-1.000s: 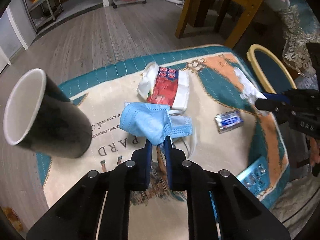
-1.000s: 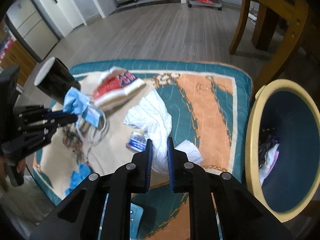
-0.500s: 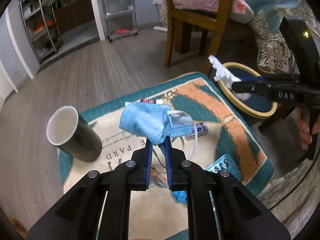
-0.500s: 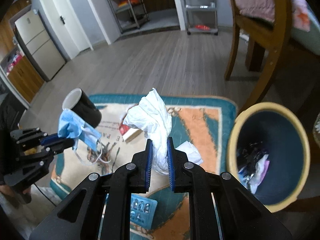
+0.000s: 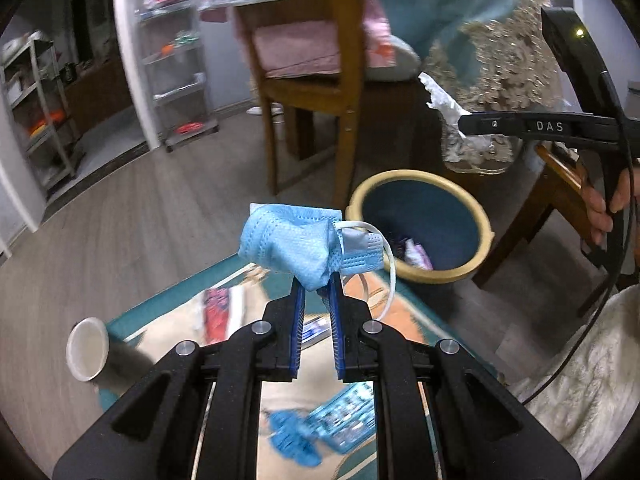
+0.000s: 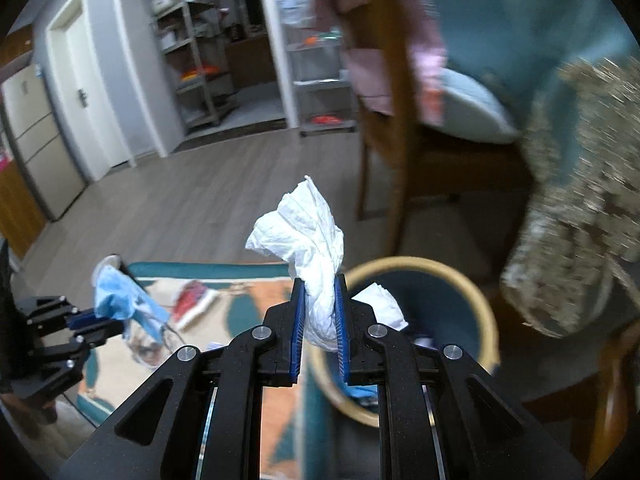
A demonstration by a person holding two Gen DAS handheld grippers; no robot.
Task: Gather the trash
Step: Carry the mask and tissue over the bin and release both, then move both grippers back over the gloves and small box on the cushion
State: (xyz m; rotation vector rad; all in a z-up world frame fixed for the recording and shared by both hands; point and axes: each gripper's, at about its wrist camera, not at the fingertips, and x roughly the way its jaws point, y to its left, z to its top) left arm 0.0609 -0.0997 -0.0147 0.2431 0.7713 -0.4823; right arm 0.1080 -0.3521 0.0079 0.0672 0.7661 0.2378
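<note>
Rug (image 5: 168,312): one, teal-bordered with a cream and orange field, on the wood floor; carries the loose litter.
Chair (image 5: 320,80): one, wooden, pink cushion on the seat, beyond the rug's far edge.
Bin (image 5: 482,236): one, round, dark blue with a yellow rim, off the rug's far right corner; scraps lie inside.
Left gripper (image 5: 316,286): one; jaws pinched narrow on the mask, held above the rug.
Right gripper (image 6: 320,280): one; jaws clamped narrow on the tissue, over the bin's near rim.
Cup (image 5: 90,350): one, dark with a white inside, at the rug's left edge, blurred.
Mask (image 5: 296,240): one, blue, crumpled; long axis runs left to right across the fingertips, white ear loop trailing down to the right.
Tissue (image 6: 312,240): one held, white, crumpled; long axis upright, peak pointing up and away from the jaws.
Red-and-white wrapper (image 5: 218,312): one, mid-rug, blurred.
Blister pack (image 5: 348,412): one, blue, near the rug's near edge.
</note>
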